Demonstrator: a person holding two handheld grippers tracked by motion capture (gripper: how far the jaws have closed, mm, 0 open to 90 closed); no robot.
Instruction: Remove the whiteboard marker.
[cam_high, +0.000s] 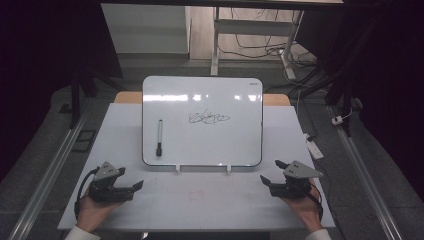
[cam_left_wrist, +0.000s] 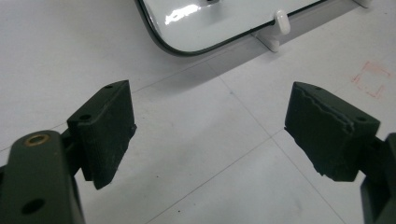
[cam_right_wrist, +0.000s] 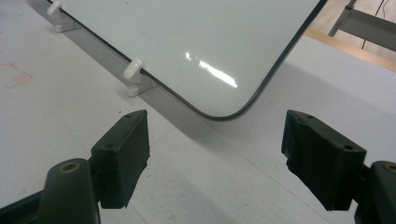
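Dim room; white table bears propped whiteboard, marker.

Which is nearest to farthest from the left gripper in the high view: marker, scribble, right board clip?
From the left gripper:
1. Marker, lying on the whiteboard's left part, up and to the right of the gripper.
2. Right board clip, at the board's bottom edge, right of centre.
3. Scribble, mid-board; close to the clip's distance, roughly tied.

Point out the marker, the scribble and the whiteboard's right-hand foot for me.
marker (cam_high: 159, 138), high view, middle of its barrel.
scribble (cam_high: 208, 118), high view, centre of the black writing.
whiteboard foot (cam_high: 228, 168), high view, the white clip's front.
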